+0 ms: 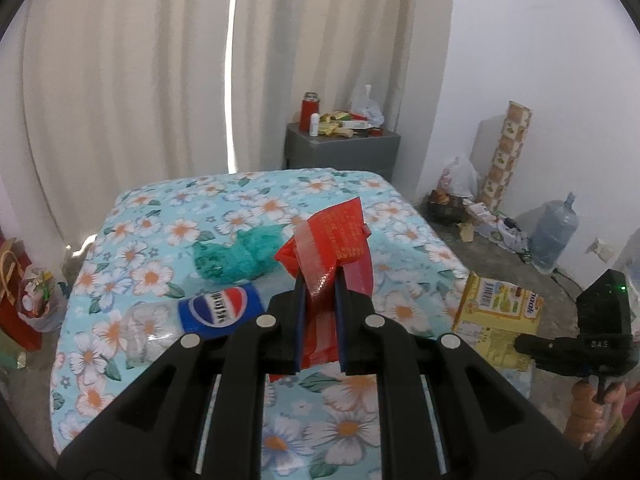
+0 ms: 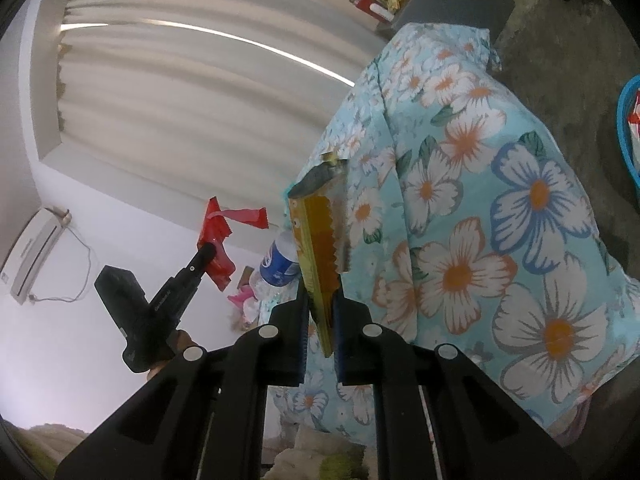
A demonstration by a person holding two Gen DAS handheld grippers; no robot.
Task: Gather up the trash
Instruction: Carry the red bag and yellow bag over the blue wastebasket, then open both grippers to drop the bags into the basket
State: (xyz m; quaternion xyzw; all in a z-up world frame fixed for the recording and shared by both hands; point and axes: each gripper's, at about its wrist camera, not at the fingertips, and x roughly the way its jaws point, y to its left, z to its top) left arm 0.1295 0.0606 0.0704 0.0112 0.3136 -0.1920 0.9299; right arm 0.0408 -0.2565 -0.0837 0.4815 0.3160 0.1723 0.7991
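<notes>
Red wrapper [image 1: 332,248] pinched by left gripper [image 1: 319,280]; right gripper [image 2: 322,300] clamps yellow wrapper [image 2: 320,248]; Pepsi bottle [image 1: 192,320] on floral bedsheet [image 1: 160,220].

You can see tall cream curtains [image 1: 132,80] up top, a grey cabinet [image 1: 342,152] in the middle, a big water jug [image 1: 554,236] at right

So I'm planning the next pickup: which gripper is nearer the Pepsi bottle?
Left. The left gripper, shut on a red wrapper, hangs just right of the Pepsi bottle; the right gripper holds a yellow packet farther off.
</notes>
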